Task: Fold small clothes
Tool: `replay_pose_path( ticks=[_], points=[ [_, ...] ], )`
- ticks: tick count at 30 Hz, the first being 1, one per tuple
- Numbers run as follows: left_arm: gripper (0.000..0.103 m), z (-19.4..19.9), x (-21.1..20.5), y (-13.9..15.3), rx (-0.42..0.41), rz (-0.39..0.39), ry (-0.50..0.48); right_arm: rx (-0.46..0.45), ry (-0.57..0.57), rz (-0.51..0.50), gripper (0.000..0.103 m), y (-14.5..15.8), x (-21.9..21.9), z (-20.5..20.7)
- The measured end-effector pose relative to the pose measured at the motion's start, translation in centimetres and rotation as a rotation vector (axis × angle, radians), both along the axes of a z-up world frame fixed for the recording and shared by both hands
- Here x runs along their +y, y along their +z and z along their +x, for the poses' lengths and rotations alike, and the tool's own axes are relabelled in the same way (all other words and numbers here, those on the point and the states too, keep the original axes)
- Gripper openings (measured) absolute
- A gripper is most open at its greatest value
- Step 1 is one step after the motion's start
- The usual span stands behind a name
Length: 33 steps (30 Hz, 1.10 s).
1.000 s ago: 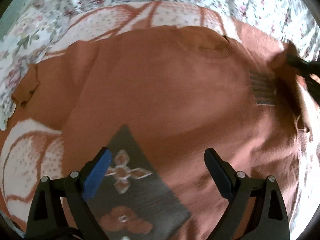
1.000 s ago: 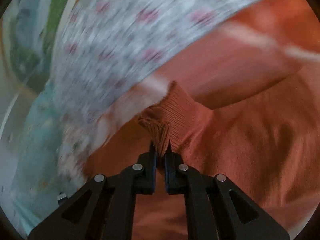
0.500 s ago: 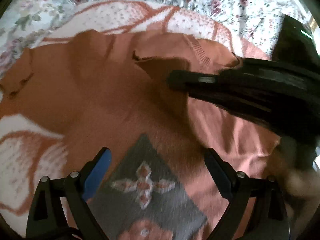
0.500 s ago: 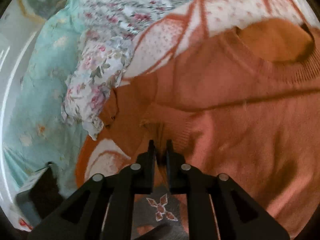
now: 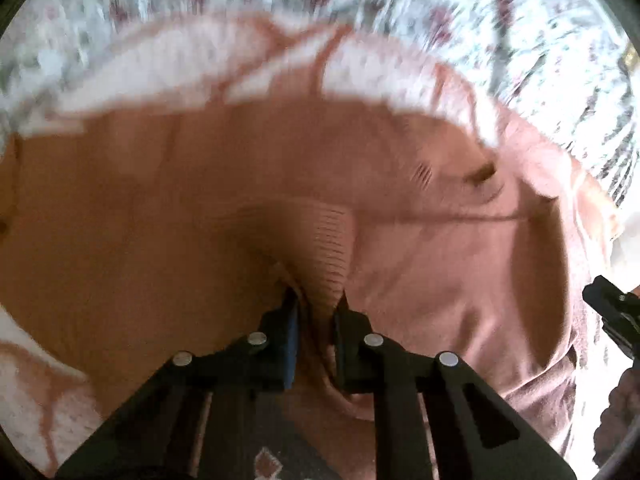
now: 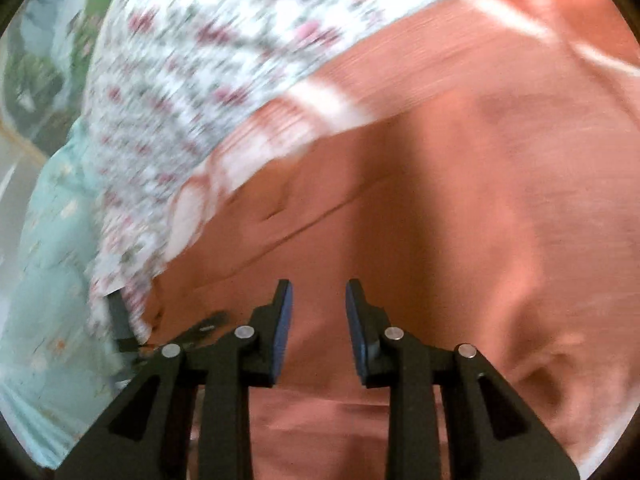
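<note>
**Left claw pinching sweater cuff, right claw open over the body**

Left gripper (image 5: 314,312): jaws nearly together, clamped on a ribbed cuff (image 5: 330,248) of the rust-orange sweater (image 5: 160,208). Fabric bunches up between the blue pads (image 5: 291,332) and rises out of the pinch toward the far side.

Right gripper (image 6: 319,320): jaws parted with a clear gap, nothing between them. Sweater fabric (image 6: 460,200) lies below; can't tell if the tips touch it.

Sweater is spread flat over an orange-and-white patterned blanket (image 5: 200,60), on a floral bedsheet (image 5: 500,12) that runs along the far edge. Neckline (image 5: 480,172) sits far right in the left wrist view. The right gripper's tip (image 5: 612,308) shows at the right edge there.

Both views are motion-blurred, so fine detail is unreliable.
</note>
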<state>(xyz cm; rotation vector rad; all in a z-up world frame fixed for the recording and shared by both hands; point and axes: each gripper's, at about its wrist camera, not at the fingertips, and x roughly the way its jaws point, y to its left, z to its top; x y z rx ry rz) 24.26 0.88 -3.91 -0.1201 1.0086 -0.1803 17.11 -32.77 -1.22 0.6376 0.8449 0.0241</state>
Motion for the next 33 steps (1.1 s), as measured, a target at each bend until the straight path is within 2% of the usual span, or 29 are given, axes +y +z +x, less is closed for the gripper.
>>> replay_pose_path(
  ticks=[2,4,6,8,10,12,13,14,15,17,19,23,26,28,29,30,32,33],
  points=[
    [0.014,-0.3,0.1,0.6,-0.044,0.060,-0.003,0.013,-0.082,-0.061,0.029,0.4,-2.5,-1.4],
    [0.015,0.1,0.5,-0.9,0.011,0.097,-0.008,0.047,-0.128,-0.118,0.029,0.3,-4.0,-1.7],
    [0.018,0.0,1.6,-1.6,0.058,0.077,-0.005,0.080,-0.146,-0.146,0.029,-0.4,-5.4,-1.3],
    [0.028,-0.3,1.8,-1.6,0.051,0.083,0.007,0.118,-0.126,-0.158,0.037,-1.3,-5.9,-0.1],
    [0.030,-0.5,2.1,-1.3,0.041,0.092,0.022,0.141,-0.092,-0.173,0.050,-2.3,-6.0,1.3],
    [0.029,-0.7,2.5,-1.1,0.038,0.091,0.029,0.169,-0.070,-0.194,0.051,-3.5,-5.7,2.7],
    [0.026,-0.7,2.2,-1.0,0.037,0.092,0.030,0.197,-0.053,-0.186,0.049,-4.3,-5.7,3.5],
    [0.024,-1.0,2.3,-0.6,0.031,0.092,0.026,0.209,-0.041,-0.168,0.040,-4.8,-5.7,3.8],
    [0.024,-1.2,2.3,-0.1,0.015,0.095,0.021,0.209,-0.043,-0.163,0.010,-4.7,-5.7,3.9],
    [0.026,-1.6,2.2,0.6,-0.024,0.110,0.029,0.172,-0.064,-0.173,0.010,-3.5,-6.0,3.3],
    [0.027,-1.4,2.5,0.0,-0.017,0.143,0.047,0.158,-0.093,-0.222,0.010,-2.7,-6.3,2.8],
    [0.025,-1.8,4.3,-1.3,0.029,0.150,0.100,0.242,-0.091,-0.220,0.013,-4.5,-6.8,3.5],
    [0.025,-2.5,5.3,-1.3,0.038,0.142,0.105,0.199,-0.112,-0.288,0.020,-2.2,-5.3,3.1],
    [0.025,-3.2,6.1,-1.0,0.039,0.131,0.107,0.134,-0.088,-0.298,0.050,-0.6,-3.7,2.4],
    [0.026,-3.6,6.7,-0.6,0.032,0.123,0.114,0.107,-0.074,-0.301,0.056,-0.1,-2.7,2.1],
    [0.028,-3.8,7.3,-0.2,0.025,0.114,0.127,0.084,-0.047,-0.293,0.060,0.2,-1.6,1.7],
    [0.039,-4.0,8.9,0.4,0.027,0.074,0.169,0.071,-0.002,-0.270,0.060,0.2,-0.1,1.5],
    [0.039,-4.0,9.3,0.7,0.031,0.047,0.180,0.076,0.017,-0.245,0.060,-0.2,0.9,1.5]
  ],
)
